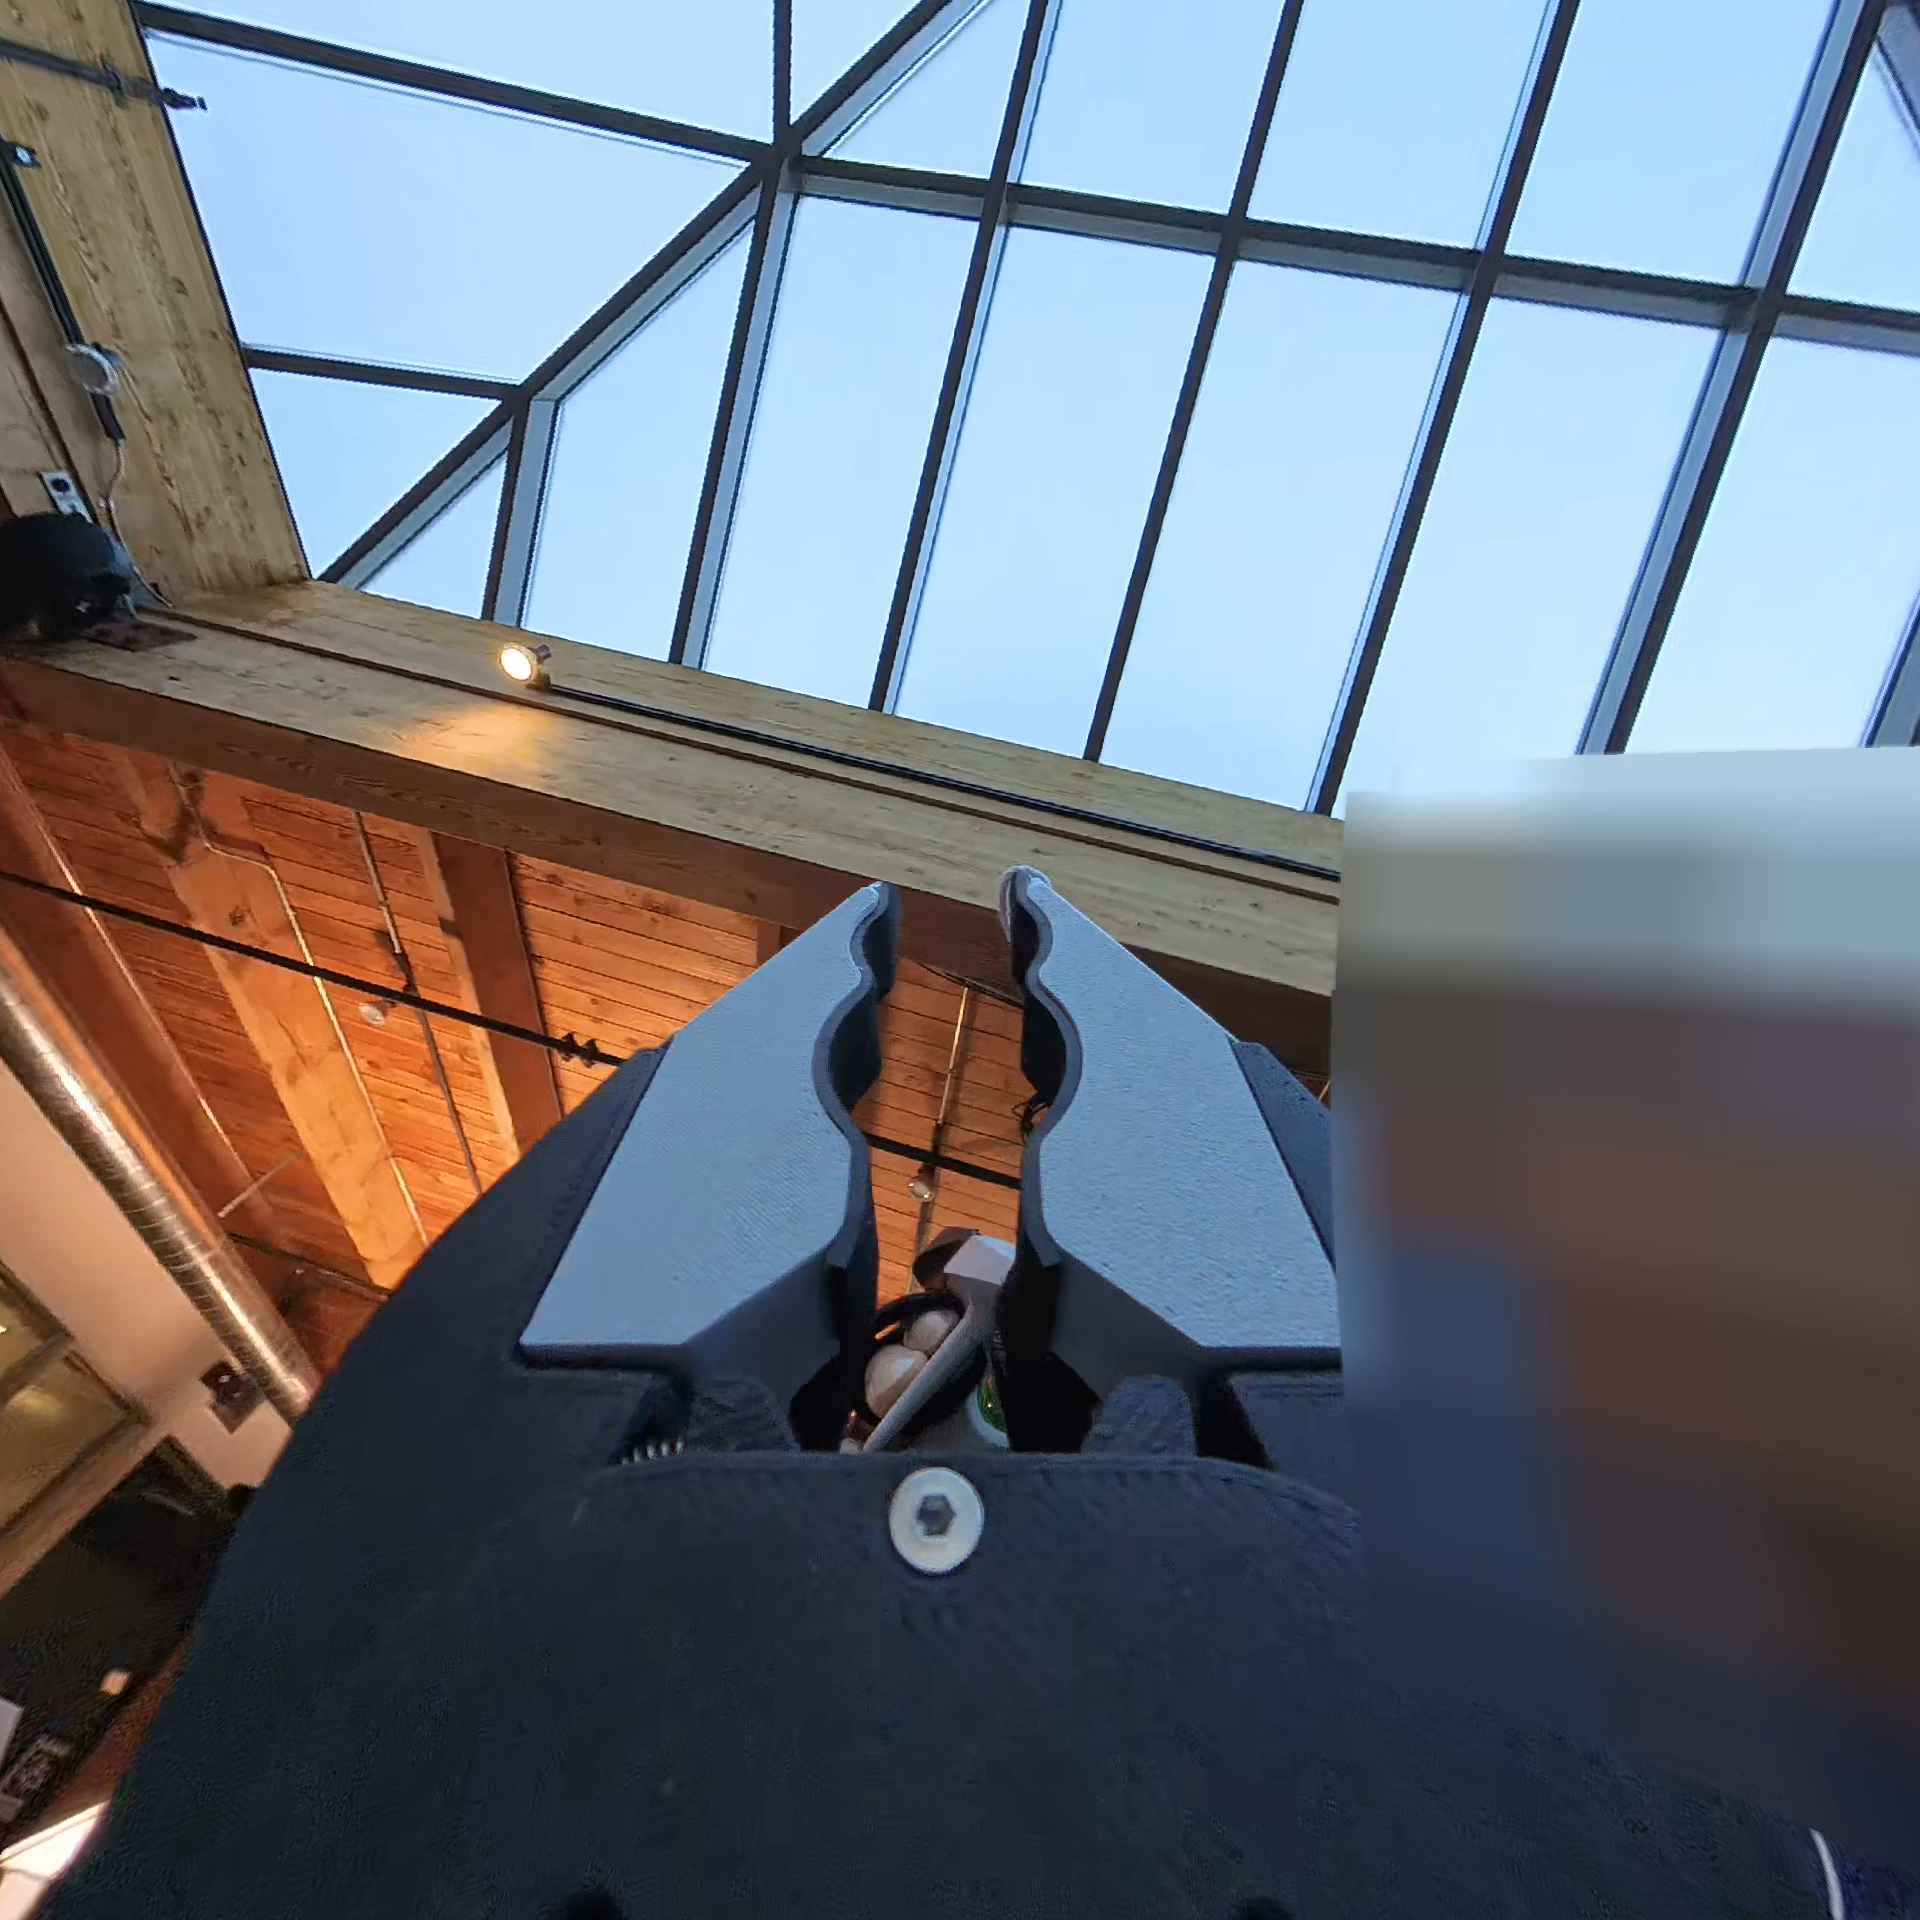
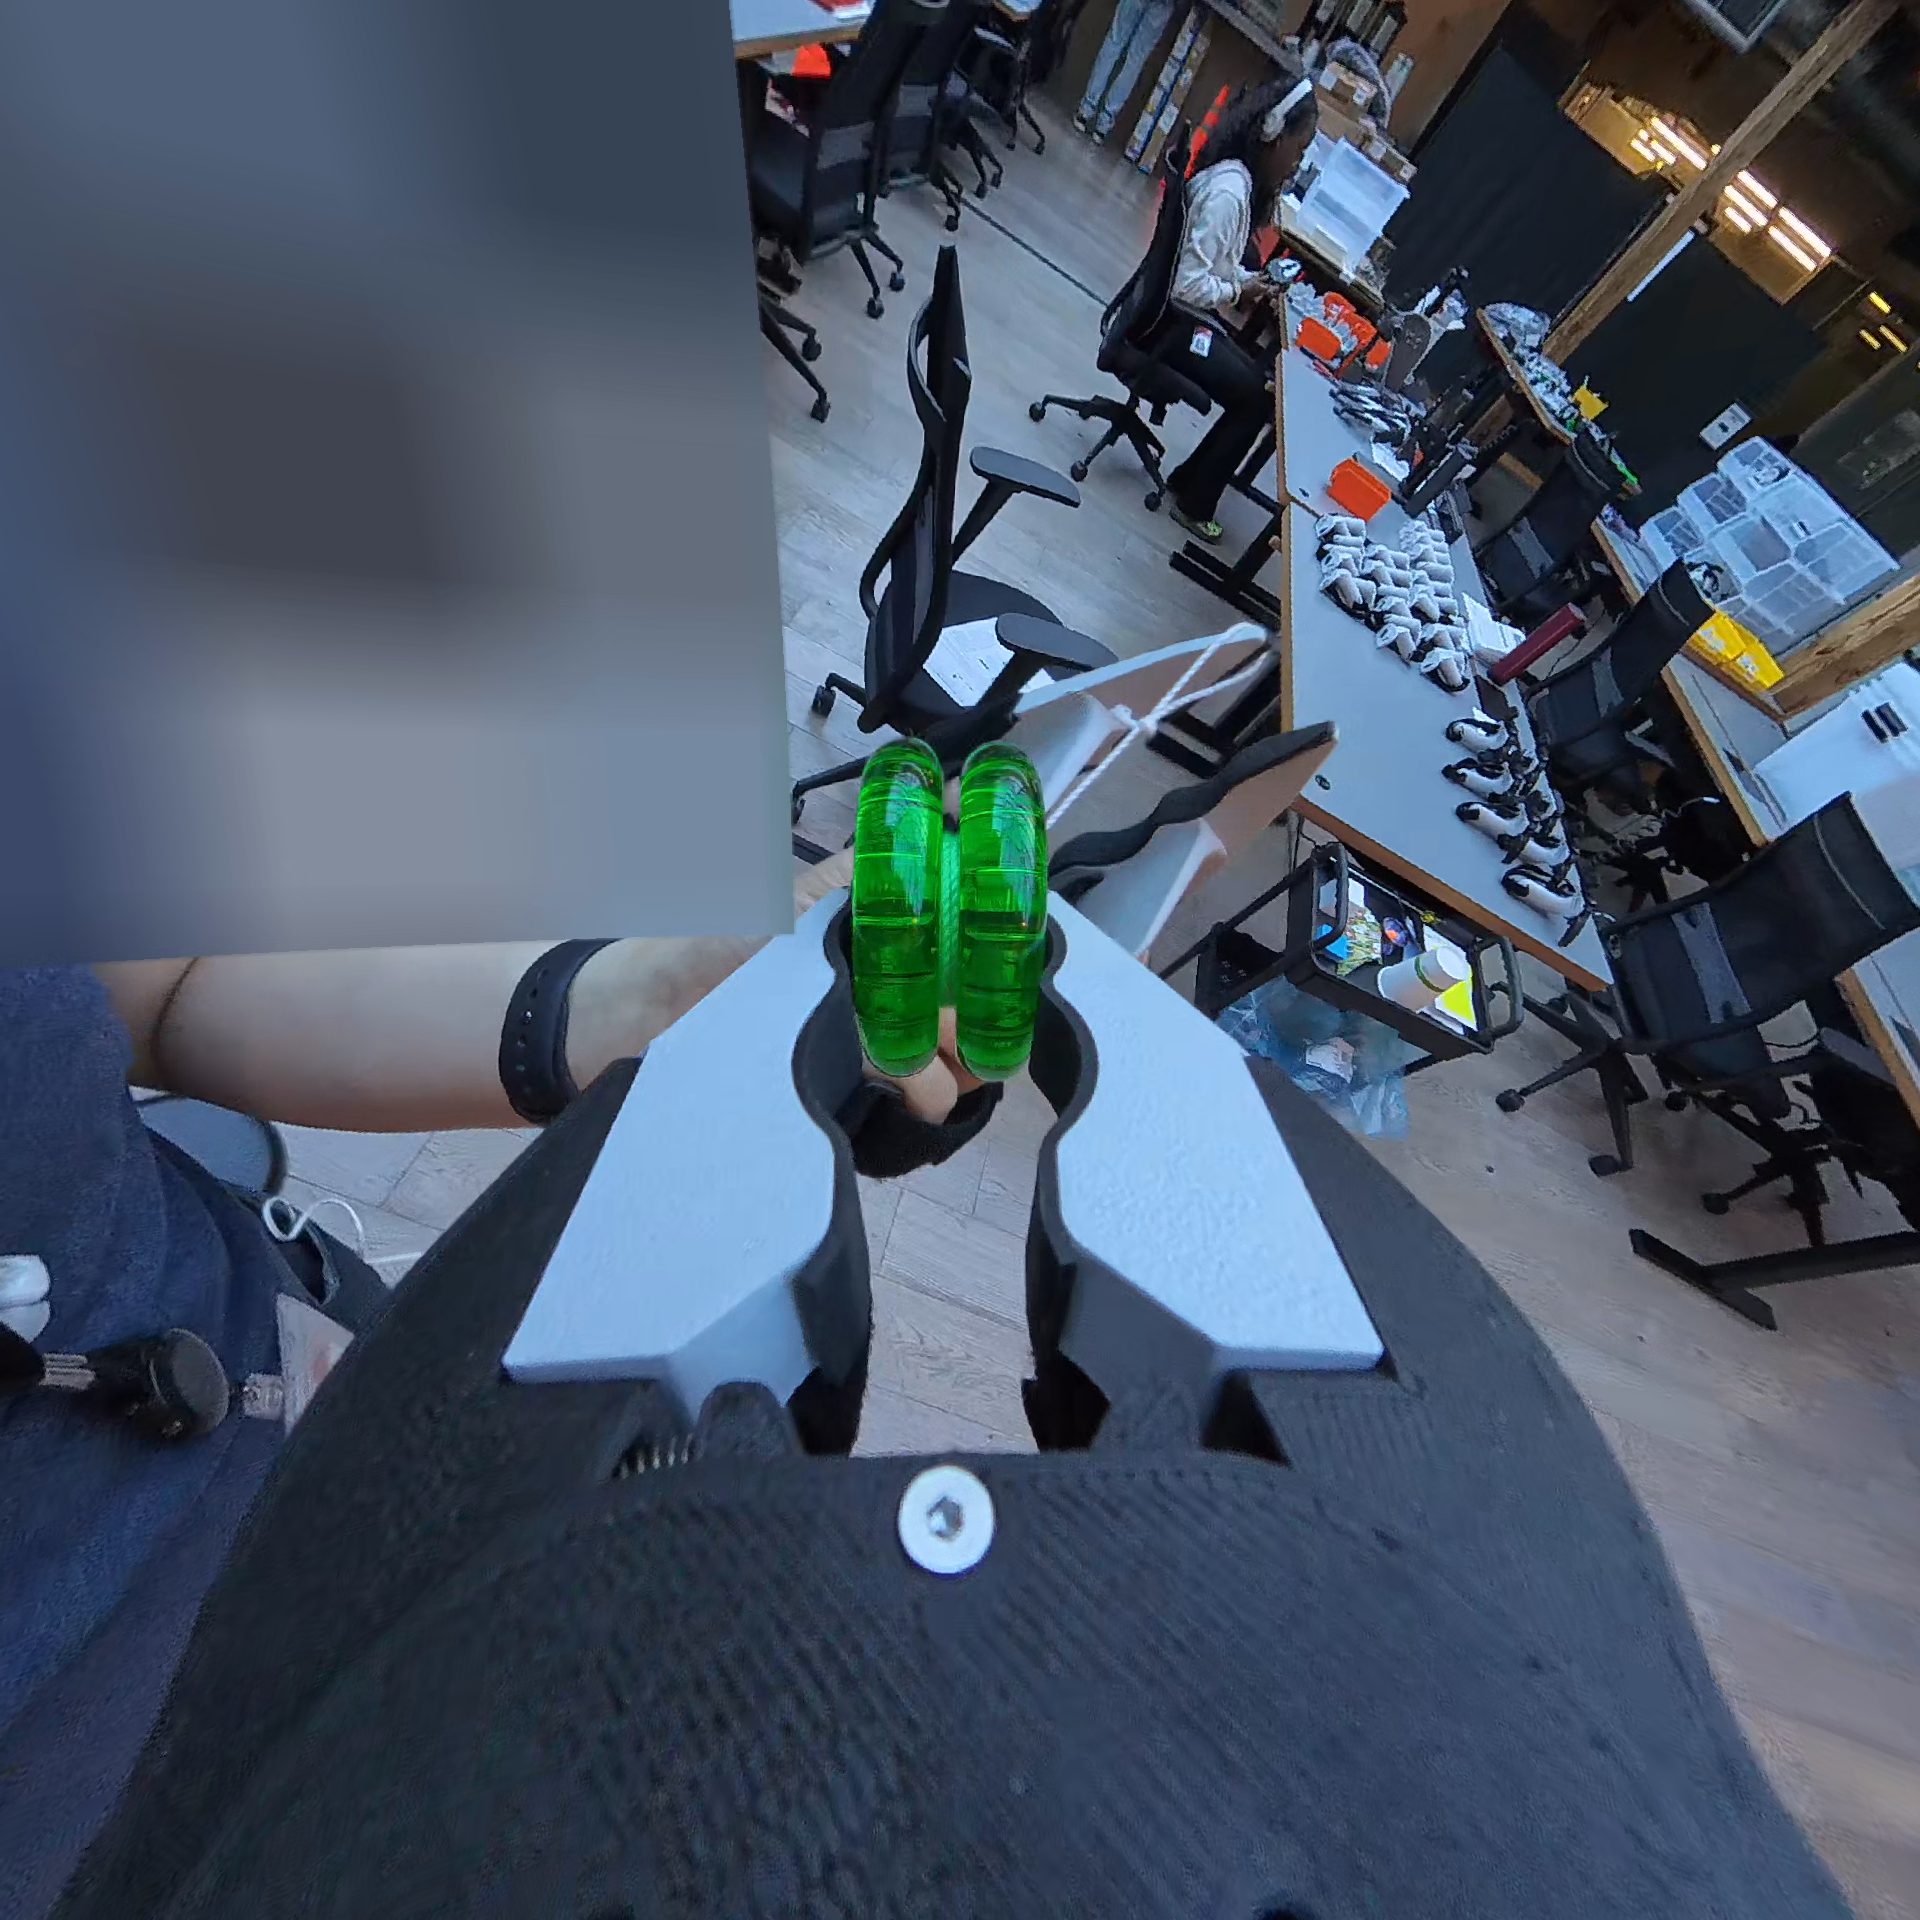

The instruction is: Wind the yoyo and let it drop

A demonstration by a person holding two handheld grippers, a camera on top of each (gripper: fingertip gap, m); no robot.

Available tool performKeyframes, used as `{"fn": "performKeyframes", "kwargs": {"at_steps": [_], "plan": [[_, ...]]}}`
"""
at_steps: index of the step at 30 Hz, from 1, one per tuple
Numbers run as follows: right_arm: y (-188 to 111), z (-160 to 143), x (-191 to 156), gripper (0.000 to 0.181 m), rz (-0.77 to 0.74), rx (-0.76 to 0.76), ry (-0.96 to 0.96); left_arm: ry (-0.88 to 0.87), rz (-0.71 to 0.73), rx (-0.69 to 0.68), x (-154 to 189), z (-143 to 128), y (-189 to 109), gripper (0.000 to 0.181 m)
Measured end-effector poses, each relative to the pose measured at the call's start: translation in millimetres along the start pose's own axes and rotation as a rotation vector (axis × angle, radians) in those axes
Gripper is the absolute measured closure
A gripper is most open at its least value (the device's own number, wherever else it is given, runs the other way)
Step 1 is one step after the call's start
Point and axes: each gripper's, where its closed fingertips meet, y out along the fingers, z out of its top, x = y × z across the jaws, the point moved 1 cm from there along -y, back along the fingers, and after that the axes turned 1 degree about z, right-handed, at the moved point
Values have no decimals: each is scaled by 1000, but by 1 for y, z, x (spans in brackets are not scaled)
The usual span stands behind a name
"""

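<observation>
Right gripper (image 2: 948, 935) is clamped on the green yoyo (image 2: 945, 909), held upright in the air, string wound in its groove. Left gripper (image 1: 948, 894) points at the skylight (image 1: 1039, 364), fingertips slightly apart, holding nothing visible.

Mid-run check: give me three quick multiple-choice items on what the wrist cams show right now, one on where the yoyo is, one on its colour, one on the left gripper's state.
1. Where is the yoyo?
A. Between the fingertips of the right gripper
B. Lying on the wooden floor
C. On the grey desk

2. What colour is the yoyo?
A. Red
B. Clear green
C. Yellow

3. How does the left gripper stand?
A. Shut on the yoyo
B. Gripping a chair arm
C. Pointed up at the skylight, nothing visible between its fingertips

Key:
1 A: the two discs sit edge-on in the scalloped tips in the right wrist view.
2 B: both halves are see-through green.
3 C: a narrow gap shows between the tips, with only beam and glass beyond.
</observation>
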Motion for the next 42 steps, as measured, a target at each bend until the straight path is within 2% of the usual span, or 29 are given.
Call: {"fn": "performKeyframes", "kwargs": {"at_steps": [6, 12, 16, 21, 26, 27, 29, 33, 42], "plan": [[-13, 16, 14, 155, -37, 52, 11, 37, 30, -64, -6, -11, -5, 158], [-33, 31, 36, 155, -90, 108, 33, 158, 21, -135, 0, -21, -5, 174], [-32, 22, 40, 154, -26, 63, 102, 256, 8, -166, 6, -27, -4, 181], [-28, 19, 39, 154, 86, 135, 259, 511, 24, -193, 19, -32, 2, 181], [-34, 32, 52, 154, 9, 154, 245, 958, 108, -313, 25, -49, 8, 181], [-35, 38, 48, 154, 31, 162, 224, 1015, 116, -328, 26, -52, 9, 181], [-35, 45, 39, 154, 82, 158, 195, 1081, 114, -344, 30, -57, 12, 181], [-33, 42, 40, 154, 48, 116, 132, 1162, 102, -376, 33, -64, 13, 181], [-40, 47, 28, 154, 67, 147, 79, 1278, 91, -428, 34, -78, 14, 181]]}}
